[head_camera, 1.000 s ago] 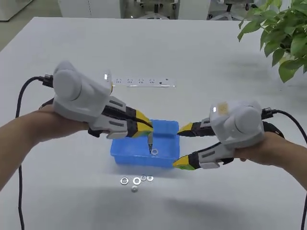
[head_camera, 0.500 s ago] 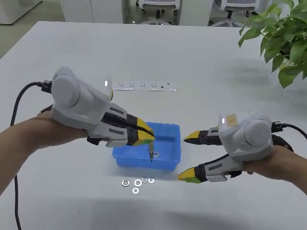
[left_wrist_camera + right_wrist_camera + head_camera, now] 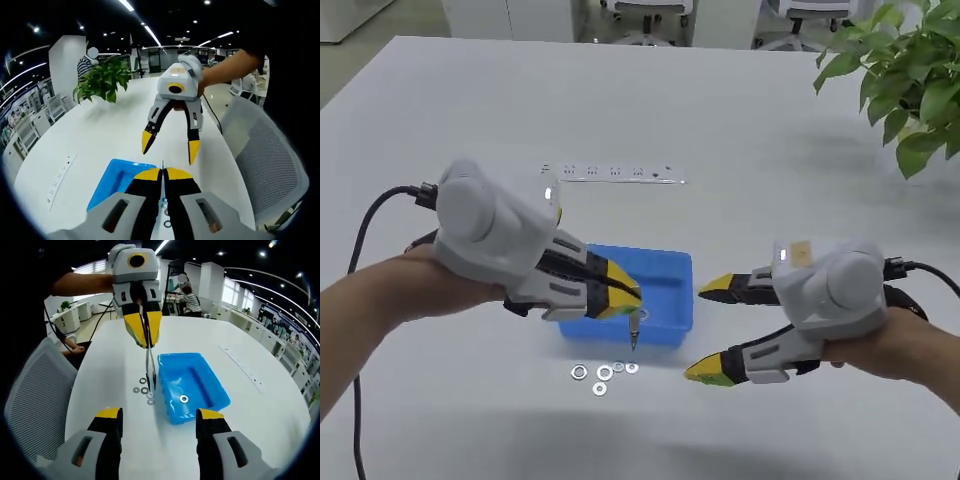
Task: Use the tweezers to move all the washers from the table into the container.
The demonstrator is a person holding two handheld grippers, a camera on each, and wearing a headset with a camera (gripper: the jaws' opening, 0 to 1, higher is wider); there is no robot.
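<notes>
My left gripper [image 3: 634, 294] is shut on thin metal tweezers [image 3: 634, 332], which point down. Their tips hang at the front wall of the blue container [image 3: 665, 275], just above several small washers [image 3: 605, 373] lying on the white table. In the right gripper view the left gripper [image 3: 145, 342] holds the tweezers [image 3: 150, 367] over the washers [image 3: 145, 390] beside the container [image 3: 200, 375], which holds one washer [image 3: 184, 399]. My right gripper [image 3: 695, 332] stands open and empty to the right of the container. The left gripper view shows the right gripper [image 3: 168, 149] facing my left gripper [image 3: 162, 172].
A white power strip [image 3: 612, 172] lies on the table behind the container. A green potted plant [image 3: 910, 90] stands at the far right corner. A grey mesh chair [image 3: 35, 400] is at the table's edge. Black cables trail from both grippers.
The left gripper has drawn the tweezers back from inside the container to its front edge, over the washers on the table. The right gripper has dropped a little lower and stays open.
</notes>
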